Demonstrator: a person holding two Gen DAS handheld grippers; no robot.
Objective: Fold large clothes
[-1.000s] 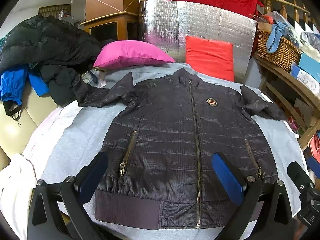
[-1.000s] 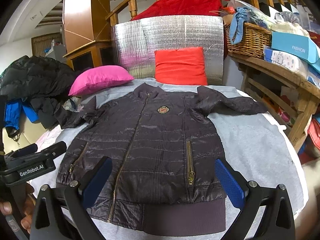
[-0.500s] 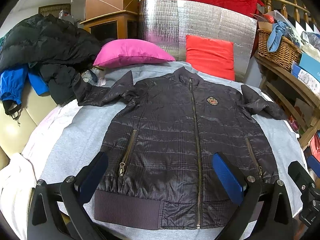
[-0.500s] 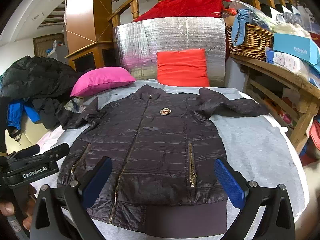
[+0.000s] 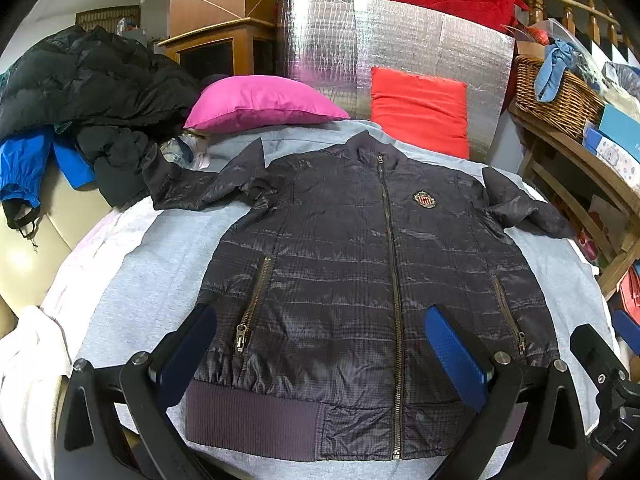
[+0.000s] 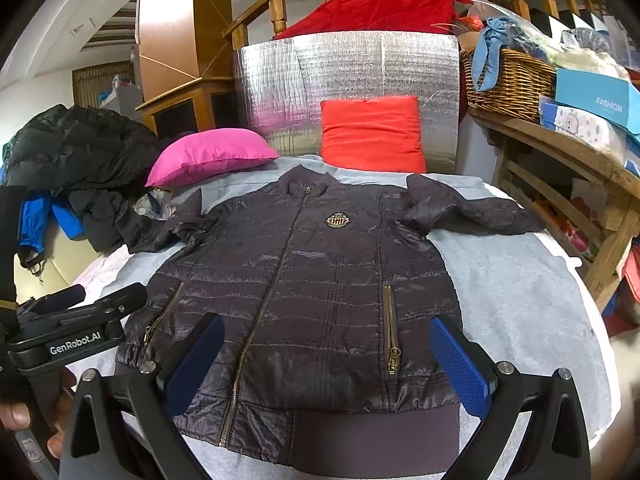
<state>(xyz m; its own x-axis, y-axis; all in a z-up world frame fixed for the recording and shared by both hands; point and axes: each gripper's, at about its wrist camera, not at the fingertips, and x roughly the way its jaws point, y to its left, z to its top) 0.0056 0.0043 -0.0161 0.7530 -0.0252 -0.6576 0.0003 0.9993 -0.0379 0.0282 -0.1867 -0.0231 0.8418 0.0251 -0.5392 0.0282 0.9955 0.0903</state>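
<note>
A dark quilted jacket (image 5: 360, 264) lies face up and zipped on a grey sheet (image 5: 152, 264), collar away from me, both sleeves spread out sideways. It also shows in the right wrist view (image 6: 320, 288). My left gripper (image 5: 320, 344) is open and empty, hovering over the jacket's hem. My right gripper (image 6: 326, 356) is open and empty, over the hem as well. The left gripper's body (image 6: 76, 332) shows at the left edge of the right wrist view.
A pink pillow (image 5: 260, 100) and a red pillow (image 5: 420, 108) lie beyond the collar, against a silver foil panel (image 5: 400, 40). A pile of black and blue coats (image 5: 80, 96) sits to the left. A wooden shelf with a wicker basket (image 5: 556, 100) stands to the right.
Both grippers have pulled back and risen slightly, so the jacket sits a little further off in both views. Both stay open. The jacket has not moved.
</note>
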